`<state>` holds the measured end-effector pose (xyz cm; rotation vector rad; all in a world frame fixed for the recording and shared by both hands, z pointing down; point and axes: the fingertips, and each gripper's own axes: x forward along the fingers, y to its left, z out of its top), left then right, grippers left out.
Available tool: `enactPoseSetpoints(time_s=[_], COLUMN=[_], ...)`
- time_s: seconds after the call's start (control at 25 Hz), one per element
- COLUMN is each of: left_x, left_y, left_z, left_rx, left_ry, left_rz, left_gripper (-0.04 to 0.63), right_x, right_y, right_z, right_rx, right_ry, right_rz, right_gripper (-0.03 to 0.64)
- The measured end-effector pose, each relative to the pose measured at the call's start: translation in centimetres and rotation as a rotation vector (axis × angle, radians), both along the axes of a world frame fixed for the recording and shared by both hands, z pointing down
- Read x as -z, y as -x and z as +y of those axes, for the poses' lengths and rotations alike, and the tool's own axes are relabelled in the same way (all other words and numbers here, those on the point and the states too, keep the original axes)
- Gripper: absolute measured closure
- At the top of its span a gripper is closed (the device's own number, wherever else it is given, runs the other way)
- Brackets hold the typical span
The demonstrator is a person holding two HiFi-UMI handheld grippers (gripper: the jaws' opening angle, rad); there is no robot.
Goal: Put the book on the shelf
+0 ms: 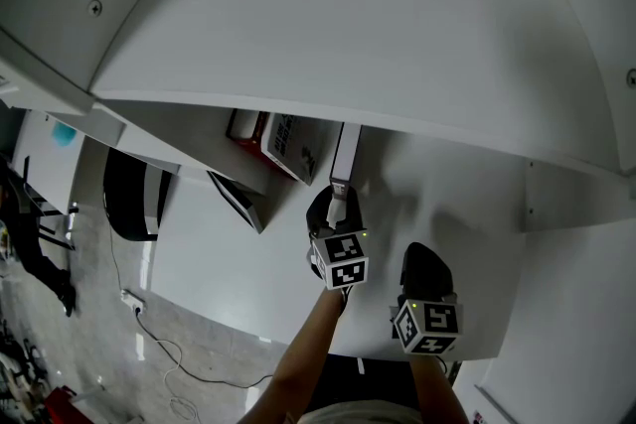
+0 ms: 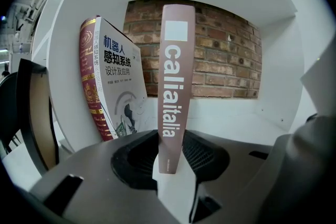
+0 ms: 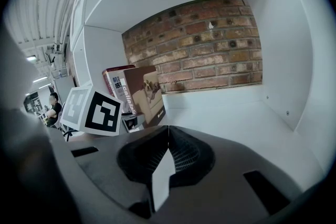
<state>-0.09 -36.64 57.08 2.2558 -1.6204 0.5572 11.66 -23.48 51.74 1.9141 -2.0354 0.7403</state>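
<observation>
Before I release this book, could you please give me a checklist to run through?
1. Left gripper pads pressing on the caliaitalia book: ok.
2. Caliaitalia book upright, spine facing outward: ok.
3. Its bottom edge resting on the shelf floor: cannot tell, the jaws hide it.
4. Gap to the leaning red-spined book at the compartment's left wall: ok, they are apart.
5. Right gripper shut, empty and away from the books: ok.
</observation>
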Motion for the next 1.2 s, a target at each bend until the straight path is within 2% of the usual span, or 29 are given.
enactPoseSetpoints(time_s=[0.64, 1.2], left_x=[-0.1, -0.2], left_y=[0.1, 0.0], left_z=[-2.9, -4.1], left_rx=[0.059, 0.064], left_ry=[-0.005, -0.004], left_rz=[0.003, -0.001], left_gripper=[0.445, 0.445], right_x=[-0.4, -0.5], right_y=[-0.5, -0.9], right_z=[-0.6, -0.8], right_rx=[-0.01, -0.024], right_ry=[0.01, 0.017], right_rz=[0.002, 0.008], right_gripper=[0.6, 0.6])
